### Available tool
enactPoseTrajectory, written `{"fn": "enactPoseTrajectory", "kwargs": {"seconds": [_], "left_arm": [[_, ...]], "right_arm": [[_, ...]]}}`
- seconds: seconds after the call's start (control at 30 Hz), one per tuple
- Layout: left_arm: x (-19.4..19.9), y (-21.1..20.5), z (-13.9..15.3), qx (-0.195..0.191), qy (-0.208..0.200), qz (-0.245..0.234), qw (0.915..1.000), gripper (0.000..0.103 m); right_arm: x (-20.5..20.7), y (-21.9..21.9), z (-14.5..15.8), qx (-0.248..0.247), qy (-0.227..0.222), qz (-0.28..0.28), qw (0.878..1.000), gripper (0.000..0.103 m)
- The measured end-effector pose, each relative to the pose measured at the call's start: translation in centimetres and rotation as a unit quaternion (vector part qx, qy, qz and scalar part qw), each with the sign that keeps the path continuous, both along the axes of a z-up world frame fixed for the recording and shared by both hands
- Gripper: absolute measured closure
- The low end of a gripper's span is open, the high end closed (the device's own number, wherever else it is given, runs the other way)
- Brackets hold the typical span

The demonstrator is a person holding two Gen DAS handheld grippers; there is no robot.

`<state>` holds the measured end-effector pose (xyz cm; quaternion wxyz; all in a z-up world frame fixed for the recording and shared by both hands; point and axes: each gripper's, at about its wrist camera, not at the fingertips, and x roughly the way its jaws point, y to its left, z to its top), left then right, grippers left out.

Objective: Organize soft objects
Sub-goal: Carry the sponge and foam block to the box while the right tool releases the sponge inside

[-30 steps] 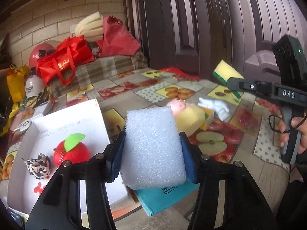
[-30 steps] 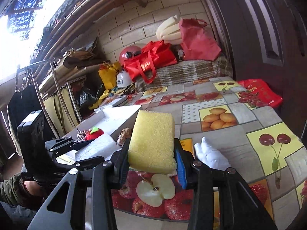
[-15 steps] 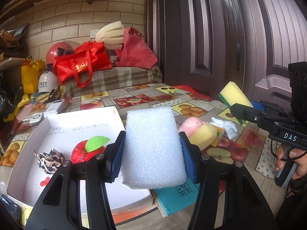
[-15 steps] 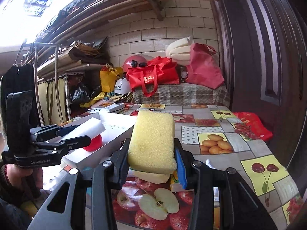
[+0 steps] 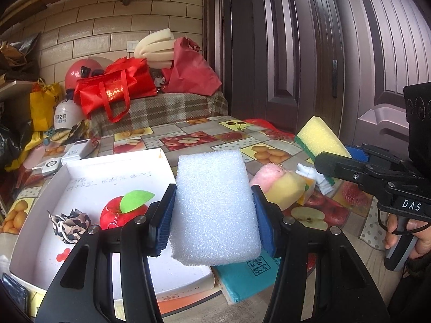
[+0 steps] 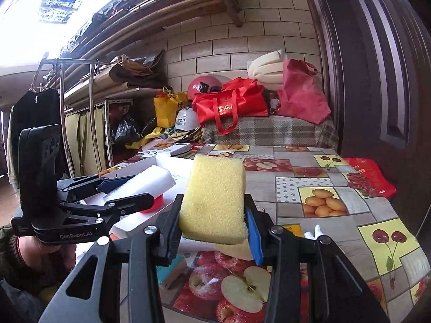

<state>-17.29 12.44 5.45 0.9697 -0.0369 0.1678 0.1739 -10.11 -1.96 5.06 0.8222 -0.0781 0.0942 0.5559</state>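
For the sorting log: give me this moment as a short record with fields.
left gripper: shut on white foam block, held above the table
right gripper: shut on yellow sponge with green scouring layer
white cardboard box: holds red plush apple with green leaf and leopard-print scrunchie
fruit-print tablecloth: pink and yellow sponges left lying

Home storage room or entryway, cluttered. Brick-tile wall (image 6: pixel 242 45), dark panelled door (image 5: pixel 282 53), fruit-print oilcloth on worktop (image 6: pixel 336 188), red shopping bag (image 5: pixel 113 91), helmets (image 5: pixel 80 71), metal shelf rack (image 6: pixel 89 107), poles under ceiling (image 6: pixel 188 2).
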Motion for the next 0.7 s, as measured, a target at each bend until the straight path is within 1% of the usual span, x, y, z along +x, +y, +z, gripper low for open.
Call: {"fn": "enactPoseTrajectory", "kwargs": {"seconds": [0.33, 0.43, 0.53, 0.7], "left_arm": [[-0.7, 1.1, -0.3, -0.008, -0.001, 0.012, 0.9999, 0.050], [-1.1, 1.5, -0.3, -0.004, 0.000, 0.017, 0.9998, 0.050], [-1.8, 2.3, -0.3, -0.002, -0.001, 0.028, 0.9996, 0.050], [-3.2, 4.2, -0.4, -0.012, -0.005, 0.055, 0.9984, 0.049]], "right_arm": [[-1.7, 1.8, -0.1, -0.012, -0.003, 0.026, 1.000, 0.061], [-2.0, 2.2, -0.2, -0.015, -0.003, 0.031, 0.999, 0.061], [-2.4, 2.5, -0.3, -0.018, -0.004, 0.036, 0.999, 0.061], [-2.7, 2.8, -0.4, -0.020, -0.002, 0.041, 0.999, 0.061]]}}
